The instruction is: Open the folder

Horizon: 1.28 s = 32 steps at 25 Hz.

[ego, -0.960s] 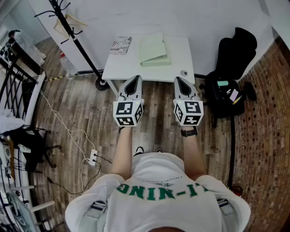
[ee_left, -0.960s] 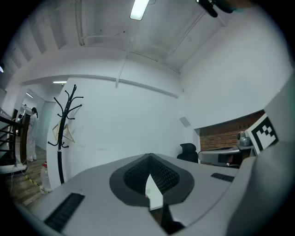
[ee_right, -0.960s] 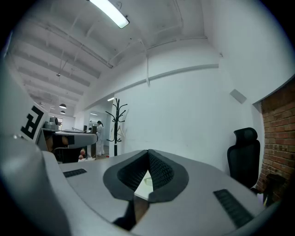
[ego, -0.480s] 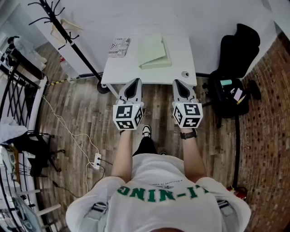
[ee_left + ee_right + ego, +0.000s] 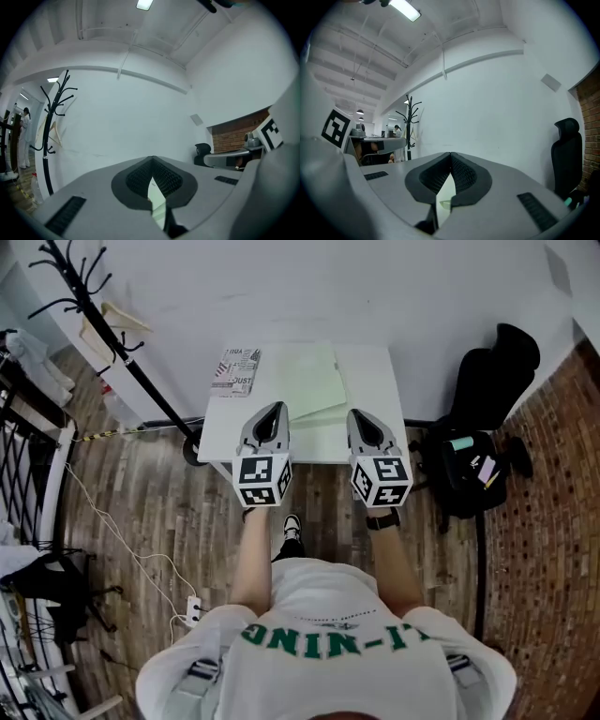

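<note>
A person in a white shirt stands at a small white table (image 5: 380, 367) at upper centre of the overhead frame, with a two-jaw gripper in each hand. The pale green folder (image 5: 309, 381) lies flat on the tabletop. Its near edge is hidden behind the left gripper (image 5: 273, 409) and the right gripper (image 5: 357, 415), whose tips overlap the table's front part. How high they hang above it cannot be told.

Each gripper's own view shows its jaws closed tip to tip and holding nothing. Only a sliver of the green folder shows through the gap below the tips.

A printed booklet (image 5: 234, 371) sits at the table's far left corner, its text too small to read.

At the right of the frame is a black office chair (image 5: 502, 371). In front of it a black bag (image 5: 464, 484) lies open, holding a teal object (image 5: 459, 443) and a few small items that are hard to identify.

A black coat stand (image 5: 112, 343) slants across the upper left, its top cut off by the frame edge. Only one shoe (image 5: 292, 524) shows between the person's forearms. A white power strip (image 5: 194, 612) lies on the wooden floor (image 5: 169, 512) at lower left.
</note>
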Available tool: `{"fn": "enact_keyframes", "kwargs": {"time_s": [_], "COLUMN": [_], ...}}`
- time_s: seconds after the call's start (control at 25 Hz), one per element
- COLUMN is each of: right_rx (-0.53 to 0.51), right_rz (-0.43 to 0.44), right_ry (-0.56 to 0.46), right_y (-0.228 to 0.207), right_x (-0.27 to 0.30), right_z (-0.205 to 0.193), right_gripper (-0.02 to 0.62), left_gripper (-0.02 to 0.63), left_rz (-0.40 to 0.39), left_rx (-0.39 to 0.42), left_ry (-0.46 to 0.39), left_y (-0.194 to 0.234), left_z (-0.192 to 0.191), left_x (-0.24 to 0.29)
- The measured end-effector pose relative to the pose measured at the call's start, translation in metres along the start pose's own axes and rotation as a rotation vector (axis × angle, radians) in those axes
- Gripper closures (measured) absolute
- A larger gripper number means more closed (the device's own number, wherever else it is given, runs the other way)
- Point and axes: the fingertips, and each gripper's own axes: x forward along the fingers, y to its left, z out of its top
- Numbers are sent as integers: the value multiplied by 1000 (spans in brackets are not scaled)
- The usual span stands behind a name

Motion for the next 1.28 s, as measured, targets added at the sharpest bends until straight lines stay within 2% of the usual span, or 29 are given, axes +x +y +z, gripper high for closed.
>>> {"fn": "enact_keyframes", "kwargs": {"time_s": [0.28,0.56,0.68,0.96,1.28], "right_rx": [-7,8,19,48,90], "right_rz": [-9,-8,-4,27,79], "right_ry": [40,116,134,172,308], "right_y": [-10,-28,-42,-97,-163], "right_x": [109,191,217,280,339], "right_z": [4,-13,-17,-25,-62], "right_gripper": [578,577,577,577,545], "left_gripper": [594,592,594,592,592], "left_rz": [-43,-104,-118,-126,-125], "left_rx": [-31,-61,-81,-64,-72], "left_ry": [13,37,47,73,137], "left_y": [61,96,104,114,112], "left_z": [-4,-18,-25,-32,-59], "left_x": [85,153,180,259,349]}}
